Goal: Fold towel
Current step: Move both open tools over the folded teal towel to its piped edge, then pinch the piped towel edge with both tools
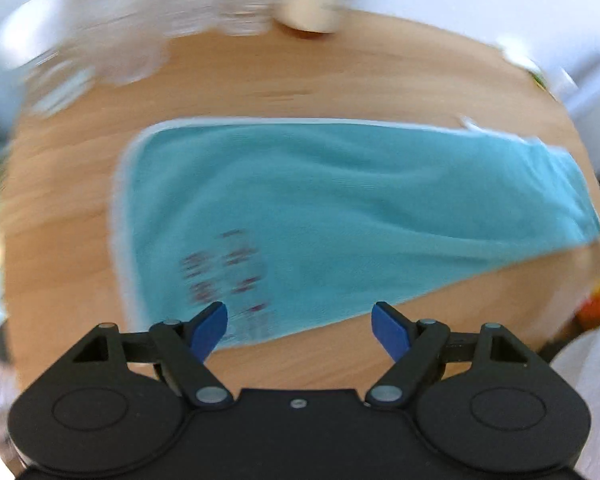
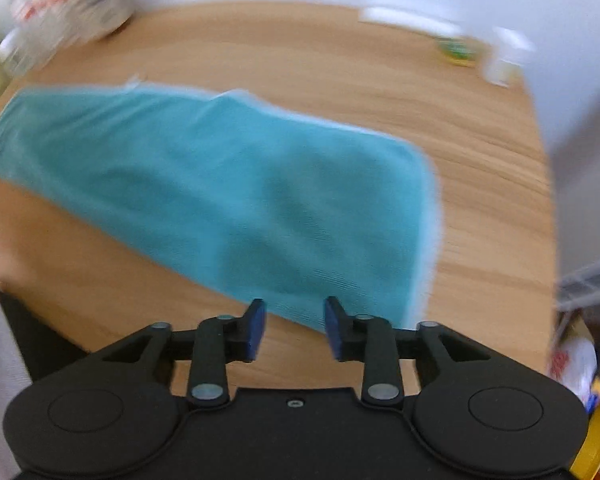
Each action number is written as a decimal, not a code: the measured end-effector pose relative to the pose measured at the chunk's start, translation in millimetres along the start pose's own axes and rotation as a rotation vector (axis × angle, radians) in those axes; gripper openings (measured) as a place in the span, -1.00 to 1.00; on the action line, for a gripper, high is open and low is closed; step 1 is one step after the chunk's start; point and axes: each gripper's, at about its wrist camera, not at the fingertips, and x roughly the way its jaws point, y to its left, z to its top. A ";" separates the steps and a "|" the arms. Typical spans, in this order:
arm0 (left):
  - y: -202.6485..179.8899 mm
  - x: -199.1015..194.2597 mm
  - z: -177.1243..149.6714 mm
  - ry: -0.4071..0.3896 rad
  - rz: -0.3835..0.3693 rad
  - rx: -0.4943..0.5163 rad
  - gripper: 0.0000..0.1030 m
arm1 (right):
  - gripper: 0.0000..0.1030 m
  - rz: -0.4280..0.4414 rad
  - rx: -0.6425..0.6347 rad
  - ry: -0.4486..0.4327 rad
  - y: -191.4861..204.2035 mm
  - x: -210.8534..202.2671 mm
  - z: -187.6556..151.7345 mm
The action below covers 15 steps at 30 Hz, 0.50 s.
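The teal towel (image 1: 340, 208) is lying half-folded on the wooden table (image 1: 340, 76), while the left gripper (image 1: 299, 328) and right gripper (image 2: 295, 328) are hovering over its near edge, both spread and empty, risking a skewed, misaligned fold.

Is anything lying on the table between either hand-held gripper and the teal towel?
Nothing visible. The teal towel lies on the wooden table directly ahead of the open left hand-held gripper and the open right hand-held gripper. The blurred clutter sits at the table's far edge, beyond the towel.
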 end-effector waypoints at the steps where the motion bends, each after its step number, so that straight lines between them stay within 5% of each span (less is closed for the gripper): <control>1: 8.3 -2.5 -3.4 0.001 0.016 -0.020 0.57 | -0.02 -0.016 0.034 -0.002 -10.0 -2.2 -3.8; 9: 50.2 5.7 -20.2 0.050 0.095 -0.085 0.57 | -0.02 0.041 0.217 0.034 -48.4 27.5 -13.2; 15: 49.4 8.1 -12.4 0.001 0.049 -0.129 0.57 | -0.01 0.067 0.309 0.019 -54.2 39.5 -6.0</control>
